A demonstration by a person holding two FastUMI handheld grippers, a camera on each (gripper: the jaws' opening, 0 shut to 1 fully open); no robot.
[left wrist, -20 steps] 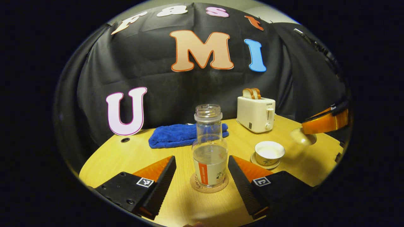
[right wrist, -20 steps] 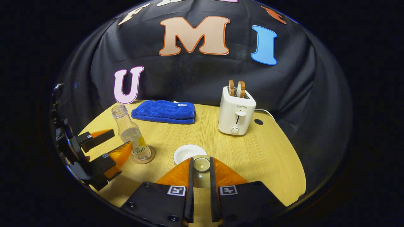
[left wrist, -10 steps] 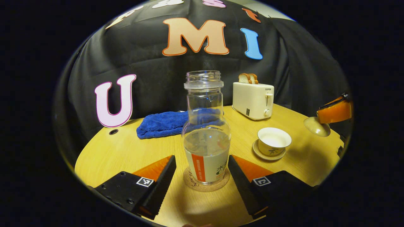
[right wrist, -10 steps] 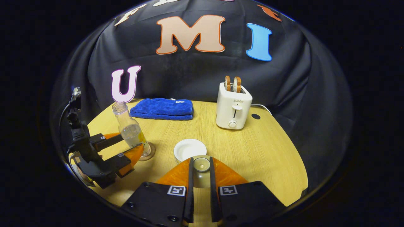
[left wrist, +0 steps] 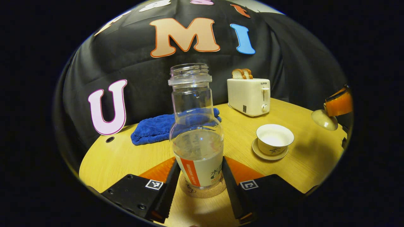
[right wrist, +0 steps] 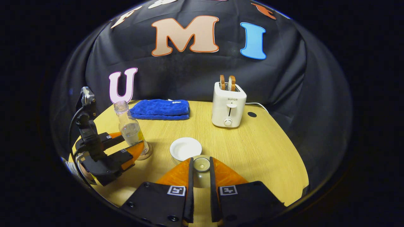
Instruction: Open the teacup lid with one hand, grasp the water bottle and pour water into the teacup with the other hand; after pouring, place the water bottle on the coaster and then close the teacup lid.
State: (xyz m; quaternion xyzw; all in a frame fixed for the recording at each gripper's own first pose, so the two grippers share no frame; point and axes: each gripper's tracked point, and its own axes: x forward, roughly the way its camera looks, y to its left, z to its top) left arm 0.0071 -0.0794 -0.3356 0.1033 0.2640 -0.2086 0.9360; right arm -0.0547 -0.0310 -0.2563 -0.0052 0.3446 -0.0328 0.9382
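Gripping: the left gripper point(left wrist: 199, 179) had both fingers pressed on the labelled lower body of the water bottle point(left wrist: 195, 132).
Water bottle: it stood upright and uncapped on a round cork coaster point(left wrist: 202, 190), roughly half full of clear liquid; I judged the low clamp served the pour to come.
Towel: a folded blue towel point(left wrist: 164, 126) lay behind the bottle, near the wall.
Teacup: the pale teacup point(left wrist: 274, 138) sat open on its saucer point(left wrist: 270, 154), right of the bottle, ready for water.
Toaster: a cream toaster point(left wrist: 247, 96) with two bread slices stood behind the cup.
Lid: the right gripper point(right wrist: 199, 170) held the teacup lid point(right wrist: 201, 164) by its knob, fingers clamped, just beside the cup point(right wrist: 185, 148), likely to keep the rim clear.
Writing: the bottle's label and the toaster's lettering were left unread; the coaster's edge script was too small.
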